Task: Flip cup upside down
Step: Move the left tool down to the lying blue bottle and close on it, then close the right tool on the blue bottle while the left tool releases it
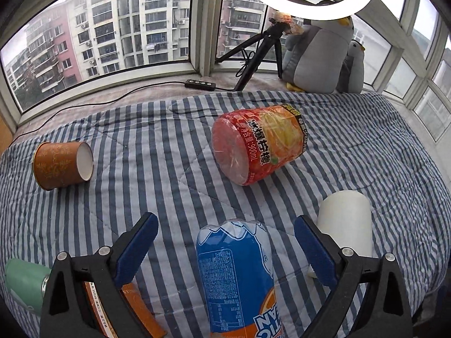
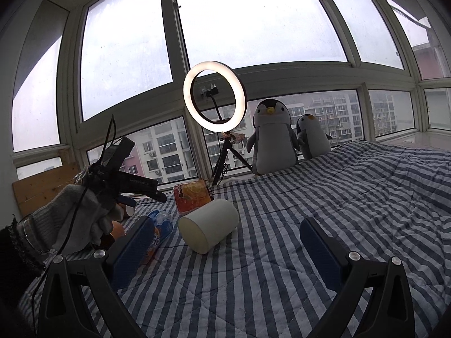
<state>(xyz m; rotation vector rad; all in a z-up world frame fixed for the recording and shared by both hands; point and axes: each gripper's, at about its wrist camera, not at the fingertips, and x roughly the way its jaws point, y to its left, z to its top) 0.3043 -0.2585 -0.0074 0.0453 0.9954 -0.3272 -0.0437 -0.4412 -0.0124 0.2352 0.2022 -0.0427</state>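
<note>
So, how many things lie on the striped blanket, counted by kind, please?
Cups: 3 (brown cup, white cup, green cup)
Bottles: 2 (orange bottle, blue bottle)
Orange packet, partly hidden behind the left tongs: 1
Total: 6

Black tongs (image 1: 227, 242) with blue pads, silver screws; grey knit glove (image 2: 76, 222).

"900mL" on the red-orange bottle (image 1: 259, 143) label; "REUSE" on a brown cup (image 1: 98, 309).

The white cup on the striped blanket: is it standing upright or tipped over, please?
Tipped over: the white cup lies on its side on the blanket.
</note>
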